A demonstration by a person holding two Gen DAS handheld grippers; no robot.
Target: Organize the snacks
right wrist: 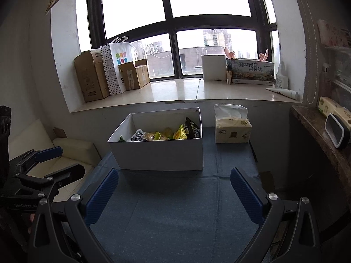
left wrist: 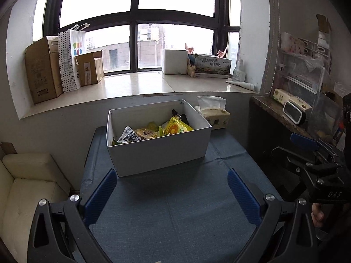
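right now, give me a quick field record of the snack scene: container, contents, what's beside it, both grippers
container: white box, open top, on the blue table cloth
contents: mixed snack packets, yellow, green and dark wrappers
beside box: tissue pack, to its right, apart from it
left gripper: open, empty, short of the box
right gripper: open, empty, short of the box
loose snacks on cloth: none visible

Left gripper (left wrist: 172, 185) and right gripper (right wrist: 174, 184) hover level (jaws spread, empty).
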